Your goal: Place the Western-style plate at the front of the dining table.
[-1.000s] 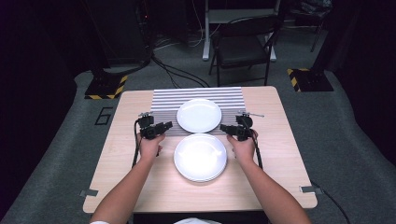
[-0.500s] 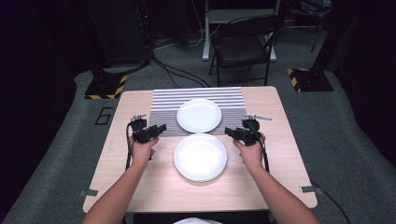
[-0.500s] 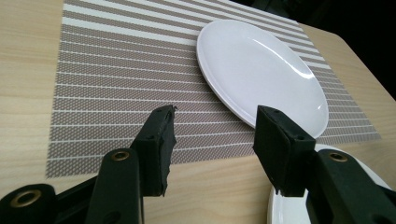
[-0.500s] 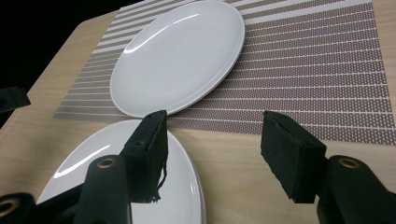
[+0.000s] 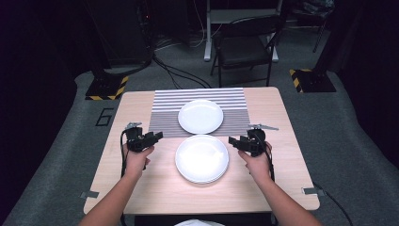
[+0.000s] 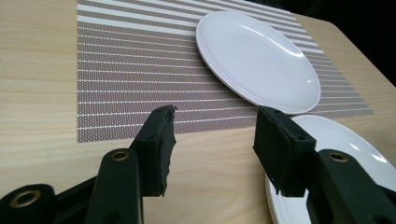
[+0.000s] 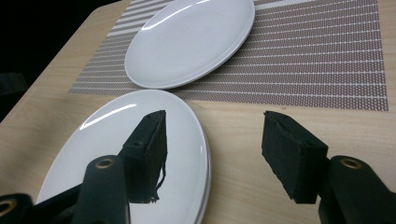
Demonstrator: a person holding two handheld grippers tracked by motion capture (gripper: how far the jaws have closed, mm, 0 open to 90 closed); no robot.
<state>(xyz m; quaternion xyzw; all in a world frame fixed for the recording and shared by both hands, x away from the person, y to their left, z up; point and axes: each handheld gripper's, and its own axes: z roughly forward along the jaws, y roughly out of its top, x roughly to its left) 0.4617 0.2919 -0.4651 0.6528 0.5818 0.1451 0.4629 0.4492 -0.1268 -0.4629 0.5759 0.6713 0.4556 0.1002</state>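
A white plate [image 5: 200, 116] lies on a striped placemat [image 5: 164, 117] at the middle of a wooden table [image 5: 282, 113]. In front of it, on bare wood, sits a second white plate [image 5: 202, 157], which looks like two stacked. My left gripper [image 5: 155, 137] hovers left of the near plate, its jaws open and pointing at it. My right gripper [image 5: 234, 141] mirrors it on the right side, also open. The left gripper [image 6: 215, 135] has nothing between its pads, with the near plate [image 6: 345, 140] just beyond. Equally bare, the right gripper [image 7: 215, 140] reaches partly over that plate [image 7: 107, 126].
A dark folding chair [image 5: 244, 42] stands beyond the table's far edge. Stand bases with yellow-black tape [image 5: 106, 87] sit on the floor at both far corners. Bare wood lies to the left and right of the plates and along the front edge.
Both hands have drawn outward from the near plate and slightly back toward the person, widening the gap between the grippers. The plates have not moved.
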